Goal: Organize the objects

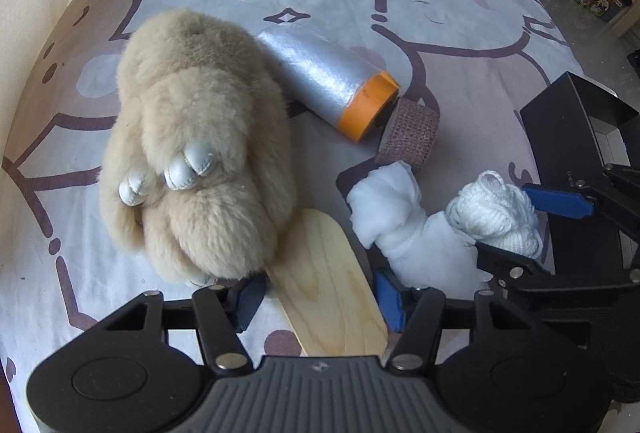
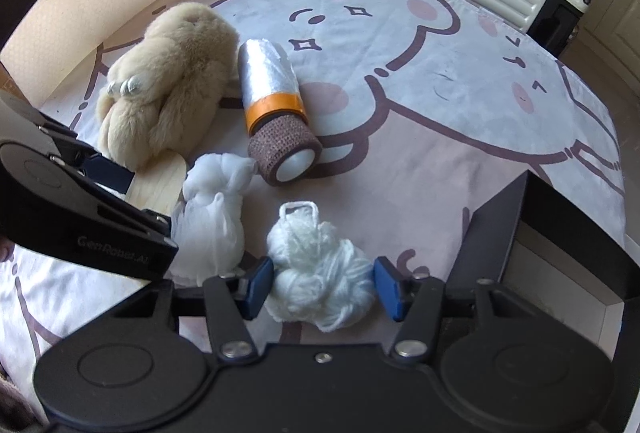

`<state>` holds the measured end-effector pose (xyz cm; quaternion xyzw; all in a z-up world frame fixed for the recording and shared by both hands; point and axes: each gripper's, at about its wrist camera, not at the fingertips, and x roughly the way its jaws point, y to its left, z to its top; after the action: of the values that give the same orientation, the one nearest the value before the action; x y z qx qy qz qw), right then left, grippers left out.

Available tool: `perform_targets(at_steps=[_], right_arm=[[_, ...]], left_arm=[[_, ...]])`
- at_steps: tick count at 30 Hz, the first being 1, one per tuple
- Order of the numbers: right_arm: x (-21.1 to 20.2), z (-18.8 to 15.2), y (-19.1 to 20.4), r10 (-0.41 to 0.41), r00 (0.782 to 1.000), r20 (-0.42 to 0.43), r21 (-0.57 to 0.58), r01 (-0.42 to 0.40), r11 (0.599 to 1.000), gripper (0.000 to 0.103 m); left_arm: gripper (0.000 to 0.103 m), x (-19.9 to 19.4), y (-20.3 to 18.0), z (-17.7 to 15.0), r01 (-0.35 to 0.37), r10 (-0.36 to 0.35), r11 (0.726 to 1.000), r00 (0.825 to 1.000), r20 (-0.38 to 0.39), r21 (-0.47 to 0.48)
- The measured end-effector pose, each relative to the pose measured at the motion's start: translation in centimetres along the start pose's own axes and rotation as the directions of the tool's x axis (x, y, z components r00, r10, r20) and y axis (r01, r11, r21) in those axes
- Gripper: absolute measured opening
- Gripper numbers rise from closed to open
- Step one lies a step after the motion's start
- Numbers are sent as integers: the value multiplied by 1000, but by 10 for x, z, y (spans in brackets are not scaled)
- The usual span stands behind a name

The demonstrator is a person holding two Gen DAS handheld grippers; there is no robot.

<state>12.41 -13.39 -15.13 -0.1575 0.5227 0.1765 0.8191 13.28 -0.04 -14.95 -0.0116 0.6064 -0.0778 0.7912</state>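
On the cartoon-print worktop (image 2: 440, 121) | right tongs (image 2: 324, 287) parted around white yarn (image 2: 320, 285), not yet squeezing | left tongs (image 1: 318, 293) open astride wooden paddle (image 1: 328, 293) | step: pickup | next: close, lift to black box (image 2: 552, 233).

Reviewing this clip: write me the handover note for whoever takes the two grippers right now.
Left gripper: open, jaws either side of the wooden paddle, pads not clearly pressing.
Right gripper: open around the white yarn ball, small gaps at both pads.
On the bedsheet: plush toy lying on the paddle's far end, foil roll, brown bandage roll, white mesh pouf.
Black box at right; nothing visible inside.
Done: nothing sorted. Left: everything.
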Motion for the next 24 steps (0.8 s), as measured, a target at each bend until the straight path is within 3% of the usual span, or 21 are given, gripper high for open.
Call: perform_targets(at_steps=[4,8,14,20,24], right_arm=[[3,1,-2,-4,1000,-17,21,4,1000,53],[-2,2,-14,54,998,-22,159,-50,986,50],[-9,-9,-30,234,972,-23,395,-206,895,50],[-8,-18,-23,290,953,-89,427,-227,876,53],[-12,-17,-17,253,964,-83,391,-202,898,58]], left_arm=[[54,-2,1,-3,6,-6,1000,1000,0,18],[53,-7,0,-7,-17,17,999,1000,4,48],[52,-12,-12,-19,-34,36,988,999,-11,148],[53,-10,-20,-27,-71,79,976,996,-32,207],[57,-12,-21,-30,-93,103,970,994,-35,223]])
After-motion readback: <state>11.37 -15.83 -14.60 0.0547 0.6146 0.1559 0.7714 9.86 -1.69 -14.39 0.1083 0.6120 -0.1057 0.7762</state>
